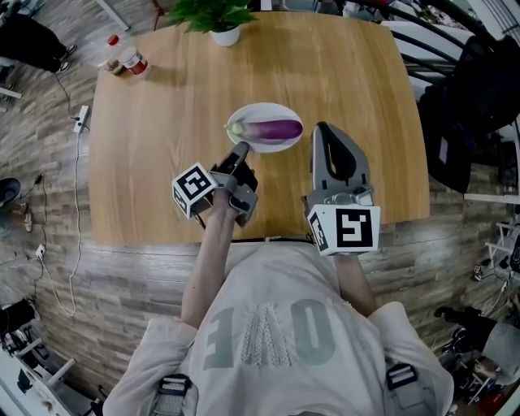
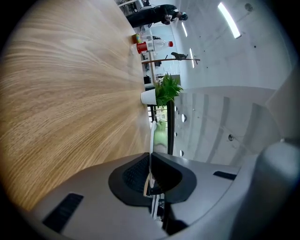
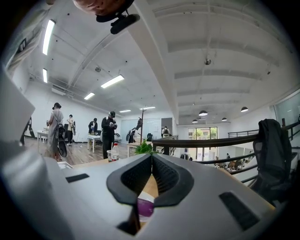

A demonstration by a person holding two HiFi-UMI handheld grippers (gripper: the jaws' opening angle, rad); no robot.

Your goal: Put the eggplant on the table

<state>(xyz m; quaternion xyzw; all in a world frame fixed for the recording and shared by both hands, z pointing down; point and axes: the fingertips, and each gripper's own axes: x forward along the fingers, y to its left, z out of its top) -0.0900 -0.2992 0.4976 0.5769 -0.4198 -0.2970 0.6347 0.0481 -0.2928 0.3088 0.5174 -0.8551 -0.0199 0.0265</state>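
A purple eggplant [image 1: 275, 128] with a green stem end lies on a white plate [image 1: 258, 110] in the middle of the wooden table [image 1: 162, 146]. My left gripper [image 1: 241, 149] is shut, its tips at the plate's near left rim; I cannot tell whether they touch it. In the left gripper view, the shut left gripper [image 2: 150, 157] faces the plate rim [image 2: 152, 131] edge-on, with the eggplant's green end [image 2: 161, 134] beyond. My right gripper [image 1: 320, 128] is shut and hovers just right of the plate. In the right gripper view the eggplant [image 3: 146, 207] shows through the gap under the closed right gripper [image 3: 151, 157].
A potted plant [image 1: 215, 20] stands at the table's far edge and a bottle [image 1: 130, 57] with small items at the far left corner. A dark jacket [image 1: 479, 89] hangs on a chair to the right. The table's near edge runs just behind both grippers.
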